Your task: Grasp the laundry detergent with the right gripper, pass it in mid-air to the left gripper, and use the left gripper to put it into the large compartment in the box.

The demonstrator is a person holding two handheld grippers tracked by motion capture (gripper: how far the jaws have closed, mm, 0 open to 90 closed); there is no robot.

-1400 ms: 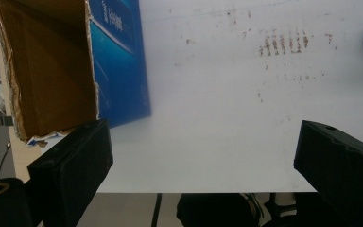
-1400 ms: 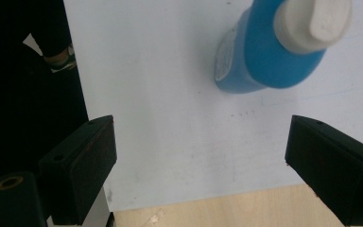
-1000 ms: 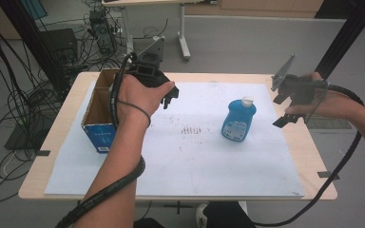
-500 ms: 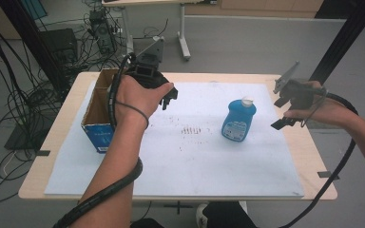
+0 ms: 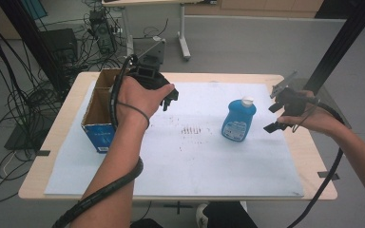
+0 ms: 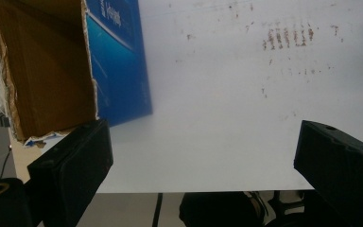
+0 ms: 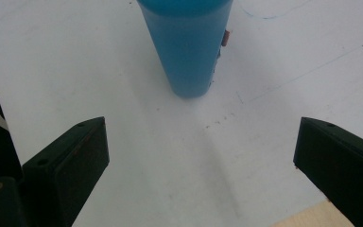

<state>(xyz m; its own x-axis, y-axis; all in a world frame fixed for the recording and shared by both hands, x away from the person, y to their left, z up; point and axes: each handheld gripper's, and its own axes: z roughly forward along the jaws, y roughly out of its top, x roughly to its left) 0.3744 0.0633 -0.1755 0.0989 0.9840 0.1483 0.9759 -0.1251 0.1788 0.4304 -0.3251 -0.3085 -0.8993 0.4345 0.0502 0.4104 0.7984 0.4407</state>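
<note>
Right gripper view, nearest first: two black jaws spread wide, nothing between them, bare white sheet point(image 7: 123, 71) below, and beyond the gap the blue bottle point(image 7: 185, 45) standing upright, well short of the jaw tips. High view: right gripper point(image 5: 276, 116) held just to the right of the bottle point(image 5: 238, 118), apart from it, jaws parted; left gripper point(image 5: 170, 99) held well to the left of the bottle, beside the open cardboard box point(image 5: 98, 111), jaws likewise apart and empty. Left gripper view: box wall point(image 6: 118, 61) close ahead, a sliver of blue at the far right edge.

Risks, judged from here: bottle tall on a narrow foot, so a jaw tip catching its shoulder during the approach likely to tip it over; a pinch taken high near the white cap point(image 5: 248, 100) likely to let the body swing or slip; curved, probably slick plastic apt to squirt out of a hard off-centre squeeze. Right-hand cable point(image 5: 335, 156) trailing over the table edge, able to drag the gripper off line. Box sitting light and unheld, easily shoved by the left hand.

Writing: label on the bottle too small to read; white lettering on the box's blue side present but blurred, not legible. Brownish marks on the sheet left of the bottle, no words.
</note>
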